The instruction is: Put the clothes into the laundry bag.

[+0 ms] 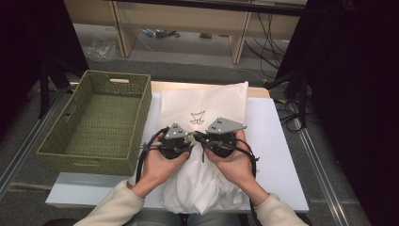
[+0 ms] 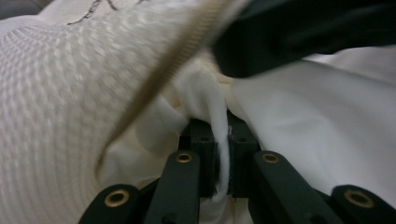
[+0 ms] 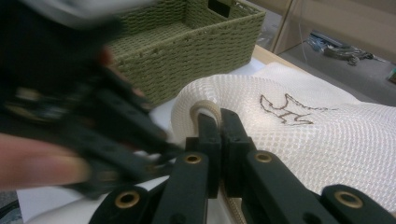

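High view: both grippers, left gripper [image 1: 184,141] and right gripper [image 1: 207,139], clamp shut on the white mesh laundry bag [image 1: 207,106] mid-table, apparently working its zipper [image 2: 187,46].

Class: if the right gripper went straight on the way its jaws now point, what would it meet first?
Probably the white mesh bag: the right gripper is already shut on its zip edge, and the mesh lies directly ahead. Depth past that is unclear.

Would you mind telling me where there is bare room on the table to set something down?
The table is bare right of the white mesh bag, and along the near-left edge before the green basket. The centre is crowded: left gripper and right gripper pinch the bag.
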A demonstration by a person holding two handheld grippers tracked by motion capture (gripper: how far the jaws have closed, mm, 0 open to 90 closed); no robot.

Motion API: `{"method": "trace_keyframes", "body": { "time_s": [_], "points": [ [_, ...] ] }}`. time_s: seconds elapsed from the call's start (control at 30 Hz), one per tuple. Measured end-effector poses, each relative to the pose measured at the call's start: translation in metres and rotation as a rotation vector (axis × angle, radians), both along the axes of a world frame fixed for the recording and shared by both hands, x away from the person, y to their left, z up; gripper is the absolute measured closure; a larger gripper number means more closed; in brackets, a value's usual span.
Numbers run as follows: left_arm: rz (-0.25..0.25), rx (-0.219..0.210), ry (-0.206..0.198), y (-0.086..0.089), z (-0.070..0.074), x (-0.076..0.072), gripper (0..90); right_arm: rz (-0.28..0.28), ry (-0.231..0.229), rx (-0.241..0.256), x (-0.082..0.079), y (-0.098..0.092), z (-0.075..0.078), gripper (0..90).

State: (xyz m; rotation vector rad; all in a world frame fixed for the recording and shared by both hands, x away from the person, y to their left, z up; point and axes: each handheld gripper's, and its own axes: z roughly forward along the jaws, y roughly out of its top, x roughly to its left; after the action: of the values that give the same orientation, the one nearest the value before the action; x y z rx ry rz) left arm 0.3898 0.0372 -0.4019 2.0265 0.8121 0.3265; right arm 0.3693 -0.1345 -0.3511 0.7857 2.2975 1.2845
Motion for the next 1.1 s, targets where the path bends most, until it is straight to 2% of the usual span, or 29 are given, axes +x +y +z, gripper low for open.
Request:
{"method": "trace_keyframes", "body": {
  "time_s": [0.07,0.1,0.17,0.2,0.27,0.33,0.37,0.4,0.47,0.53,0.6,0.67,0.7,0.8,0.83,0.87,0.9,0.97,1.07,1.1],
  "points": [
    [0.017,0.050,0.016,-0.005,-0.012,0.011,83.3,-0.012,-0.010,-0.001,0.001,-0.002,0.000,89.6],
    [0.039,0.045,0.027,-0.009,-0.019,0.014,82.8,-0.010,0.003,0.001,0.002,-0.003,0.000,89.6],
    [0.020,0.043,0.035,-0.006,-0.024,0.013,79.8,-0.018,0.015,0.006,0.003,-0.006,-0.001,89.6],
    [0.025,0.025,0.035,-0.006,-0.024,0.011,79.8,-0.024,0.024,0.013,0.005,-0.008,-0.002,89.6],
    [0.021,0.003,0.035,-0.002,-0.021,0.006,72.5,-0.027,0.025,0.018,0.007,-0.011,-0.002,89.6],
    [0.017,-0.014,0.023,0.006,-0.016,0.000,57.6,-0.034,0.030,0.025,0.008,-0.012,-0.002,89.6],
    [0.026,-0.019,0.018,0.008,-0.013,-0.002,51.8,-0.045,0.009,0.016,0.008,-0.012,-0.001,89.6],
    [0.029,-0.032,0.019,0.013,-0.010,-0.006,47.6,-0.047,0.031,0.024,0.006,-0.011,-0.001,89.6],
    [0.039,-0.035,0.017,0.021,-0.003,-0.012,39.9,-0.035,0.021,0.022,0.008,-0.011,-0.001,89.6],
    [0.039,-0.046,-0.003,0.029,0.005,-0.020,36.3,-0.040,0.003,0.014,0.008,-0.011,-0.001,89.6],
    [0.035,-0.104,-0.013,0.035,0.013,-0.028,35.0,-0.036,0.009,0.013,0.008,-0.011,-0.001,89.6],
    [0.024,-0.121,-0.011,0.039,0.017,-0.037,34.1,-0.034,0.003,0.007,0.009,-0.011,-0.001,89.6],
    [0.019,-0.113,-0.020,0.038,0.016,-0.040,33.6,-0.041,-0.006,0.007,0.010,-0.012,-0.001,89.6],
    [-0.004,-0.066,0.013,0.029,0.005,-0.044,30.6,-0.040,-0.001,0.008,0.010,-0.012,-0.001,89.6],
    [-0.016,-0.030,0.014,0.027,0.001,-0.043,30.4,-0.040,-0.001,0.007,0.010,-0.012,-0.001,89.6],
    [-0.007,-0.028,0.025,0.023,-0.004,-0.042,30.4,-0.040,-0.001,0.007,0.010,-0.012,-0.001,89.6],
    [-0.024,0.002,0.036,0.022,-0.008,-0.040,30.3,-0.044,-0.008,0.000,0.010,-0.013,-0.001,89.6],
    [-0.033,0.017,0.069,0.016,-0.016,-0.039,31.0,-0.044,0.005,0.004,0.009,-0.013,-0.001,89.6],
    [-0.048,0.021,0.092,0.009,-0.023,-0.039,31.2,-0.036,-0.009,0.000,0.010,-0.013,-0.001,89.6],
    [-0.056,0.027,0.102,0.008,-0.024,-0.038,31.0,-0.040,0.000,0.001,0.010,-0.012,-0.001,89.6]
  ]
}}
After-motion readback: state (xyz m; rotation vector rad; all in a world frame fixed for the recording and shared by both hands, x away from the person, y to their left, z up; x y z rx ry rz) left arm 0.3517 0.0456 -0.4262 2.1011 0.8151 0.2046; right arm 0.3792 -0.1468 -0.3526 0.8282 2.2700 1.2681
